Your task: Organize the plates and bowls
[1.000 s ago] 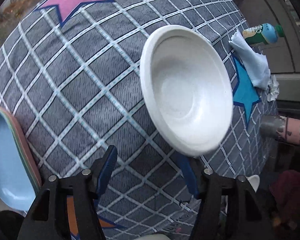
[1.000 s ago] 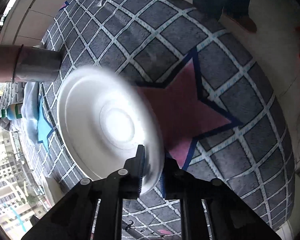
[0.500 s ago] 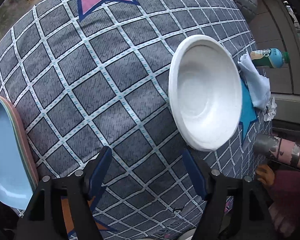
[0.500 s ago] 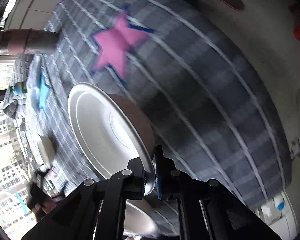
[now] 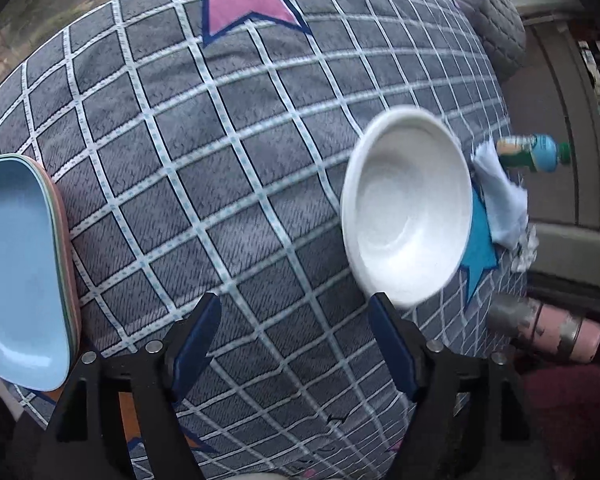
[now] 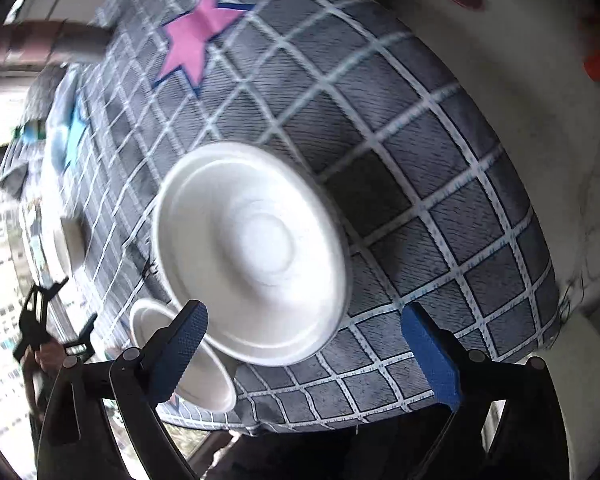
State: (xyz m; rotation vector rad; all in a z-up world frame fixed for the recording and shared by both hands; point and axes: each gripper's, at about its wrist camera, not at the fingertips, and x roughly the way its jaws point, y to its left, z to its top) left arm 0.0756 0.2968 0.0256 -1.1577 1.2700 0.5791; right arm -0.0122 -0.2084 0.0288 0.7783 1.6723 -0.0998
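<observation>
We see a white bowl [image 5: 408, 216], round, shallow and plain, lying on the grey checked cloth [image 5: 220, 184] at its right side. Our left gripper [image 5: 296, 332] and right gripper [image 6: 304, 340] both gape wide, holding nothing.

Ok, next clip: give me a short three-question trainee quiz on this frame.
1. True or false: the left gripper and right gripper both have open jaws.
2. In the left wrist view, what lies at the far left? A) blue plates B) a bottle C) a cup
3. Fill in: the star beside the bowl is coloured ___.
Key: 1 true; 2 A; 3 blue.
</observation>
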